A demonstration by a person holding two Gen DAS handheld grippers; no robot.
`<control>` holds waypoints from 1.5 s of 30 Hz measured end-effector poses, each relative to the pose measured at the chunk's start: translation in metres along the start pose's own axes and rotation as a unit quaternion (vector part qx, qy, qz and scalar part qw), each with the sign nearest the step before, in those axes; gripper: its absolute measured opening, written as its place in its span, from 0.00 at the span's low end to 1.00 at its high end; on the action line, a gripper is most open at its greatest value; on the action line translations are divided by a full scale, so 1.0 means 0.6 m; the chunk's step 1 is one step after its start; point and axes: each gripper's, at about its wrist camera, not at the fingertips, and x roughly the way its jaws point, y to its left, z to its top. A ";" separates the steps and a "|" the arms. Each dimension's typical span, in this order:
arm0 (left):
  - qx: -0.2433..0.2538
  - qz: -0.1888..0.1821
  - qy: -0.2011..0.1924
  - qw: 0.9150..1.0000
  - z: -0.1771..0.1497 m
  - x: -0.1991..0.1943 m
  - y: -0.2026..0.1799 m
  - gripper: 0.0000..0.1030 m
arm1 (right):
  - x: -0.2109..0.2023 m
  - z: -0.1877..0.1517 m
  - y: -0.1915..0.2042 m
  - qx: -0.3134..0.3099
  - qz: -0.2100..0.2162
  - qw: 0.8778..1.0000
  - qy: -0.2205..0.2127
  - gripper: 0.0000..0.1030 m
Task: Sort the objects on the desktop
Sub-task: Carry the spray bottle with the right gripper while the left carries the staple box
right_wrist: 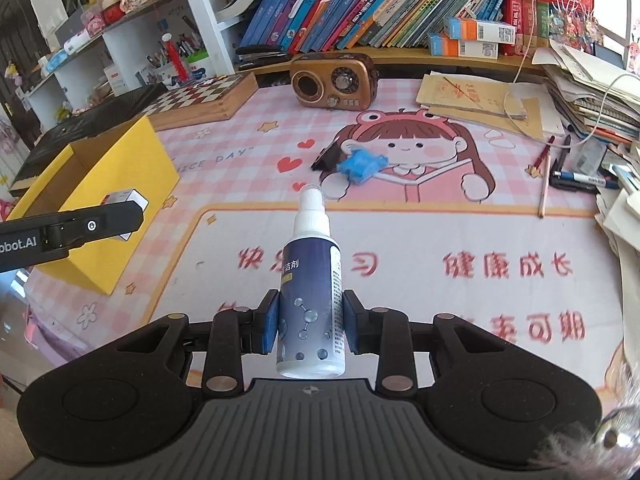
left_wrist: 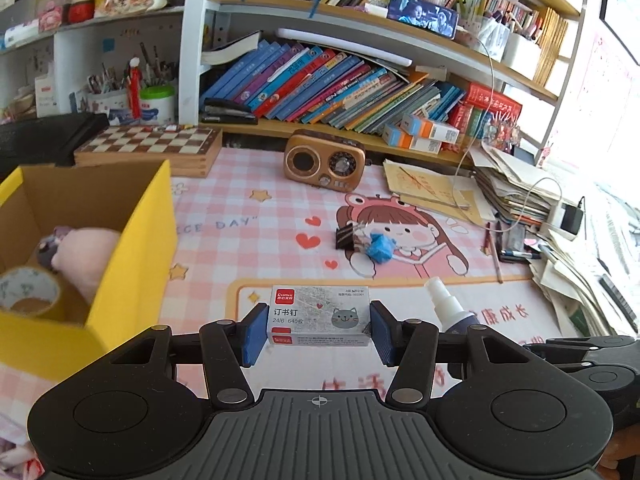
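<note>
My left gripper [left_wrist: 319, 326] is shut on a grey staple box [left_wrist: 319, 316] with a cat picture, held above the pink desk mat just right of the yellow cardboard box [left_wrist: 132, 248]. That box holds a pink plush toy [left_wrist: 86, 256] and a tape roll [left_wrist: 28, 292]. My right gripper [right_wrist: 310, 326] is shut on a blue spray bottle [right_wrist: 310, 296] with a white nozzle, held upright over the mat. The left gripper and its staple box [right_wrist: 124, 200] show at the left of the right wrist view, beside the yellow box [right_wrist: 116, 172]. A black binder clip [left_wrist: 345, 237] and a blue crumpled object [left_wrist: 380, 246] lie mid-mat.
A brown retro radio [left_wrist: 325, 165] and a chessboard case [left_wrist: 150, 148] stand at the back. Paper stacks [left_wrist: 516, 188], pens [left_wrist: 494, 248] and a charger cable crowd the right side. Bookshelves rise behind the desk.
</note>
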 end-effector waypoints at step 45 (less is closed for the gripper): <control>-0.024 0.006 -0.002 1.000 -0.182 -0.278 0.255 0.51 | -0.077 -0.211 0.363 -0.015 0.016 1.000 0.016 0.29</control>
